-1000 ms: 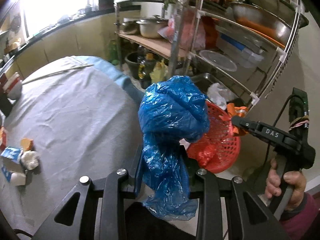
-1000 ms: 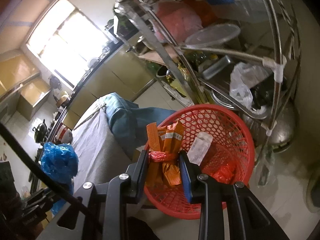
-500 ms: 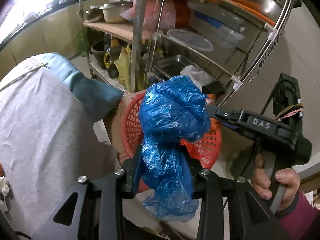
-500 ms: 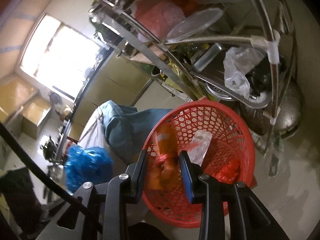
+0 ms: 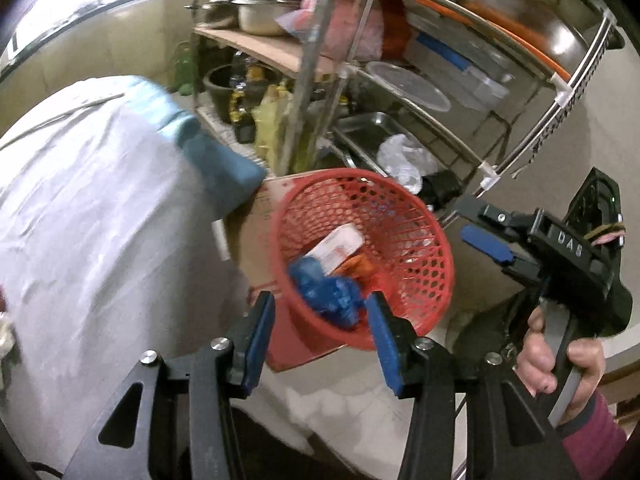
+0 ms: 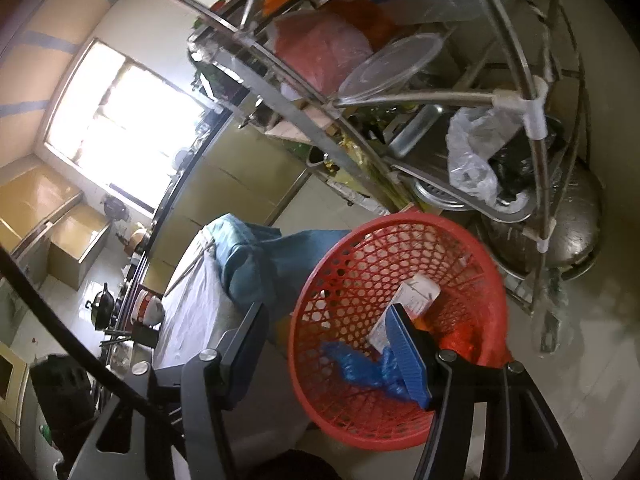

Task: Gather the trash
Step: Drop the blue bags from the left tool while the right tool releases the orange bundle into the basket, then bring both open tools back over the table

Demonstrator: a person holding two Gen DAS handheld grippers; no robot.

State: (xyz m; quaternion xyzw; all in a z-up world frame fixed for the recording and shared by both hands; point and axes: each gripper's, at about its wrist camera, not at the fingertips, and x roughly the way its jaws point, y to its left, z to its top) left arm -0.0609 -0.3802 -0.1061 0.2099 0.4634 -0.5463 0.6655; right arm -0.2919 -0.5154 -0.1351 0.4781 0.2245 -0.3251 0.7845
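Observation:
A red mesh basket stands on the floor by the table. In it lie a crumpled blue plastic bag, a white packet and orange wrappers. My left gripper hangs over the basket's near rim, its jaws opening with nothing pressed between them; the blue bag lies loose below. My right gripper, held by a hand, hovers over the basket too, its jaws opening and holding nothing.
A steel rack with pots, trays, lids and a white plastic bag stands right behind the basket. A table under a grey cloth is to the left. A cardboard box sits against the basket. Pale tiled floor lies to the right.
The left gripper swung over the basket, opened and let the blue bag fall in. The right gripper opened and dropped its orange wrappers into the basket.

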